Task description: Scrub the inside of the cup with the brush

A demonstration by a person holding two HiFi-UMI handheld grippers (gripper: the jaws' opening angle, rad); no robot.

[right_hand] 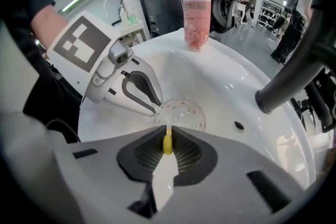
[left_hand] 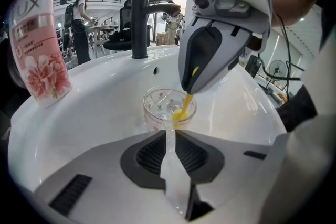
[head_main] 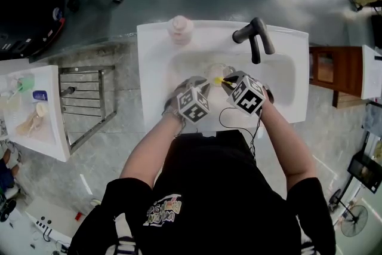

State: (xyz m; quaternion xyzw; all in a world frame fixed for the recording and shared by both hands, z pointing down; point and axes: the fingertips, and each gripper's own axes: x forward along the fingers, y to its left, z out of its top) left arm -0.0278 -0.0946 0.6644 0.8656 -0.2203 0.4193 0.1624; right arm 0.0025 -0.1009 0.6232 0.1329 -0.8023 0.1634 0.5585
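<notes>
as the left gripper (left_hand: 170, 132) pinches the near wall of the clear cup (left_hand: 157, 105) in the white sink (head_main: 280, 77), the right gripper (right_hand: 167, 131) is clamped on the yellow brush (right_hand: 167, 144), its tip down inside that cup.

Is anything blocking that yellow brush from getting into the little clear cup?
Nothing visible does. The brush, held by the right gripper, already dips into the open cup; the left gripper pinches only its near rim.
</notes>
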